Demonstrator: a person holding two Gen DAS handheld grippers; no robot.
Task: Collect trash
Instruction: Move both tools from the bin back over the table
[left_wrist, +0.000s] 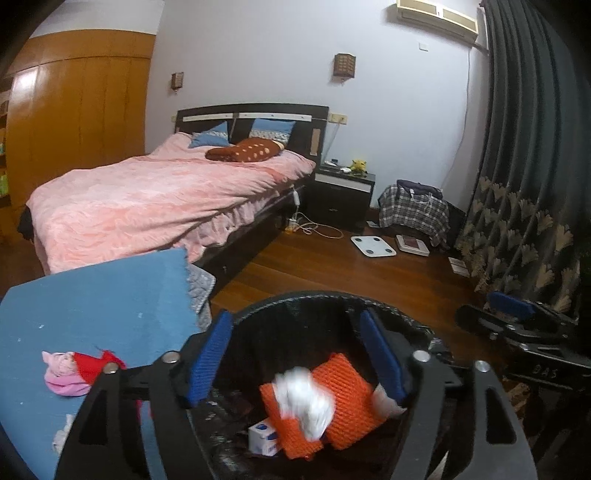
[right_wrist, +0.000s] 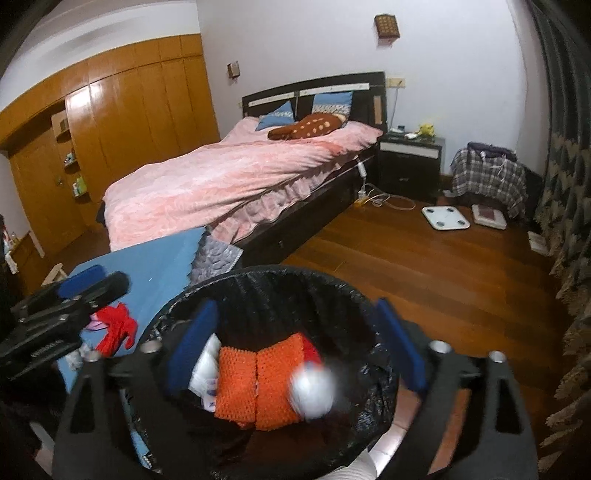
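A black-lined trash bin stands below both grippers. Inside lie orange foam netting, a small white-and-blue box and white paper. A blurred white wad is in mid-air over the netting. My left gripper is open above the bin, empty. My right gripper is open above the bin, empty. Red and pink scraps lie on the blue cloth to the left.
A bed with a pink cover stands behind. A dark nightstand, a plaid-covered bag, a white scale and cables lie on the wooden floor. A dark curtain hangs at right.
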